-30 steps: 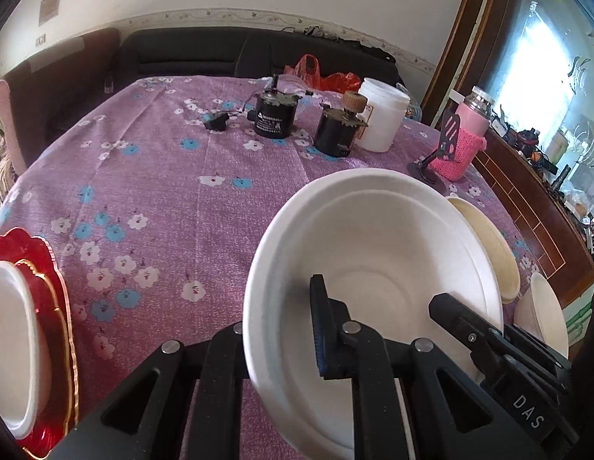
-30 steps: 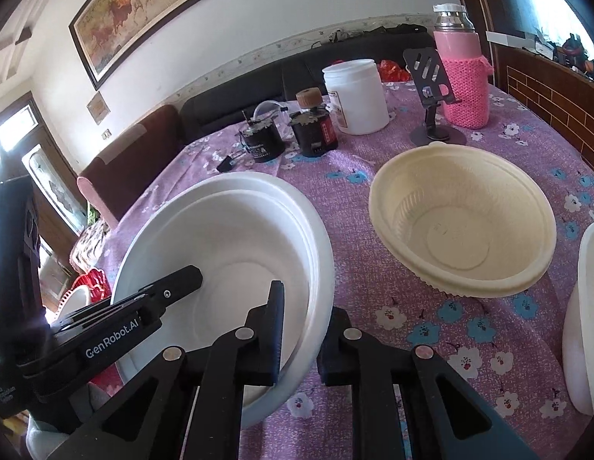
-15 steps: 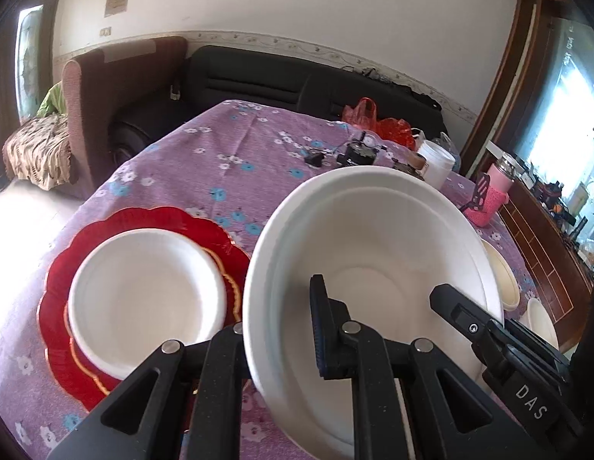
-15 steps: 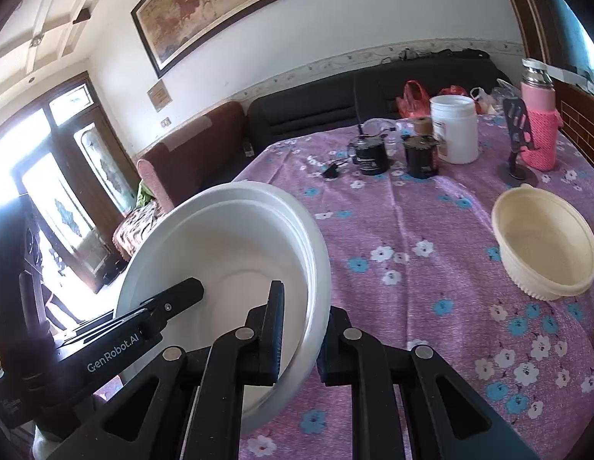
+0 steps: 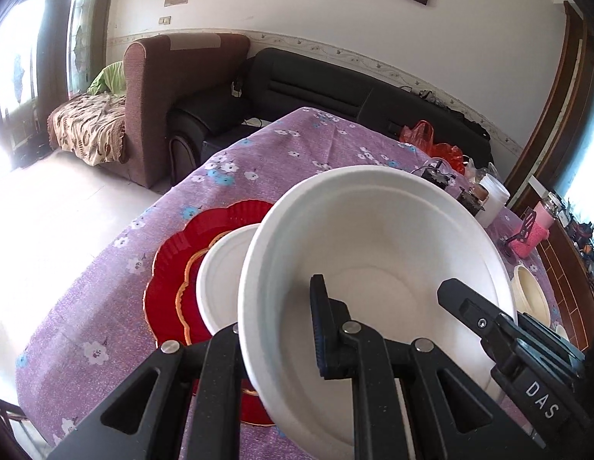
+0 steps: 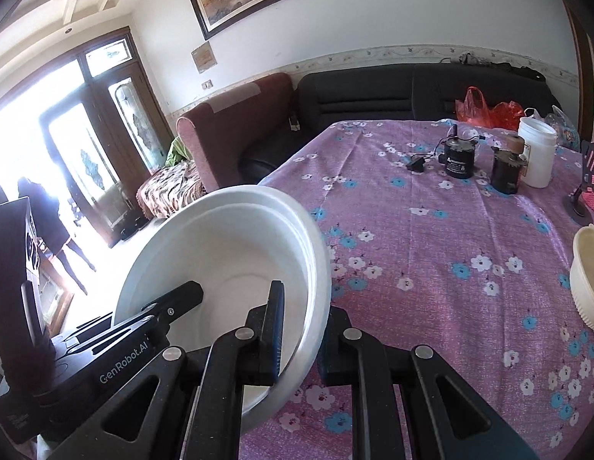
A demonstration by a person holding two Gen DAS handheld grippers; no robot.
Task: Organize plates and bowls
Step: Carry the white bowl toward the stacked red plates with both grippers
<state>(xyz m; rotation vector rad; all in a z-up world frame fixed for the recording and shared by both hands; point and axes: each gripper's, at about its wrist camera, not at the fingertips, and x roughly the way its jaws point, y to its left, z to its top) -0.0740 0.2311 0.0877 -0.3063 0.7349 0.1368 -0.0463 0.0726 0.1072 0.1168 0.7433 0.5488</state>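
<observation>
I hold a large white bowl (image 5: 373,253) between both grippers. My left gripper (image 5: 281,329) is shut on its left rim; my right gripper (image 6: 302,329) is shut on its right rim, with the bowl (image 6: 228,253) seen in the right wrist view. The bowl hangs tilted above the table, partly over a smaller white bowl (image 5: 220,280) that sits on stacked red plates (image 5: 174,268) near the table's left edge. A cream bowl (image 6: 588,280) stands at the right and also shows in the left wrist view (image 5: 530,295).
The purple flowered tablecloth (image 6: 431,237) covers the table. At the far side stand two dark motors (image 6: 458,157), a white jar (image 6: 536,157), a pink flask (image 5: 536,226) and a phone stand. A sofa (image 5: 335,92) and armchair lie beyond the table edge.
Both grippers have carried the white bowl leftward across the table; it now hangs over the small white bowl on the red plates. The cream bowl has fallen away to the right.
</observation>
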